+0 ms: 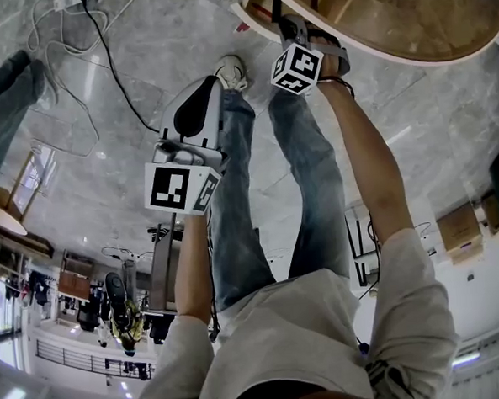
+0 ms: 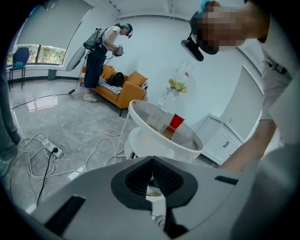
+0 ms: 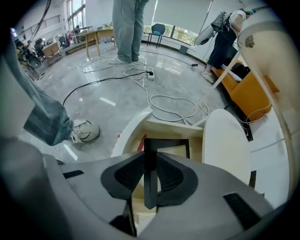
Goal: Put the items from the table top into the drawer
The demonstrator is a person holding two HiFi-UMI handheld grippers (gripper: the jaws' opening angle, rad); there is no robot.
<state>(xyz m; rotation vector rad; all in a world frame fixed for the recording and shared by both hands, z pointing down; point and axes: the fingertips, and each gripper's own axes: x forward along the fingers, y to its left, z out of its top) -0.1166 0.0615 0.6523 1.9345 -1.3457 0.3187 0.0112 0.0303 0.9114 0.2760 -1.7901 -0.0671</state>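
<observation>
My right gripper (image 3: 150,176) is shut on a thin black frame-shaped item (image 3: 149,150) that stands upright between its pads. It points steeply down over the open wooden drawer (image 3: 161,127) of the round table. In the head view the right gripper (image 1: 290,27) sits at the drawer (image 1: 263,1), under the round tabletop (image 1: 424,25). My left gripper (image 2: 151,174) is shut with nothing in it and hangs apart from the table, over the floor by my legs (image 1: 203,96). A red cup (image 2: 176,121) stands on the tabletop (image 2: 140,111), seen in the left gripper view.
Cables and a power strip (image 2: 50,149) lie on the grey floor. Another person (image 2: 101,51) stands by an orange sofa (image 2: 126,86). The table's white lower shelf (image 3: 227,140) lies beside the drawer. My shoe (image 3: 86,130) is near the table base. A white cabinet (image 2: 225,140) stands behind.
</observation>
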